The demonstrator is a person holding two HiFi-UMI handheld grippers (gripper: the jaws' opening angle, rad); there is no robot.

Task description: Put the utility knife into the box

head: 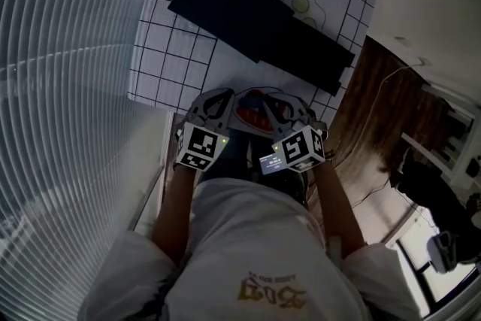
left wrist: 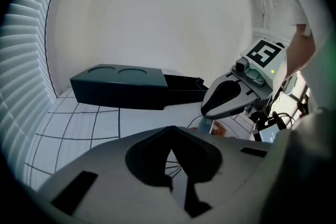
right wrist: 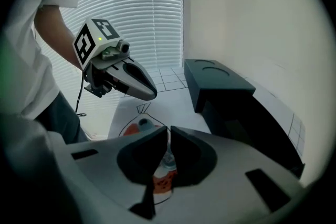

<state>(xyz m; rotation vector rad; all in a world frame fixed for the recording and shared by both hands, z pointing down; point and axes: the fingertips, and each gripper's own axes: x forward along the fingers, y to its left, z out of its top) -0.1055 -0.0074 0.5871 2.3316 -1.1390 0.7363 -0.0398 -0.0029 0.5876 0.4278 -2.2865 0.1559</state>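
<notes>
A long dark box (head: 255, 19) lies across the white grid cloth (head: 180, 49). It has a taller part with two round recesses (left wrist: 121, 86) and a lower open part (right wrist: 257, 128) drawn out from it. At the cloth's near edge, my left gripper (head: 228, 95) and right gripper (head: 264, 98) hover side by side, both shut and empty. Between and under them is an orange and white shape (right wrist: 140, 126), also seen beneath the right gripper (left wrist: 206, 110). I cannot tell whether this shape is the knife or a print on the cloth. The left gripper (right wrist: 152, 94) points down at it.
Window blinds (head: 60, 86) run along the left of the table. A yellow egg print (head: 301, 5) shows on the cloth behind the box. A white wall (left wrist: 157, 18) stands beyond the table. Cables (head: 391, 79) lie on the wooden floor at the right.
</notes>
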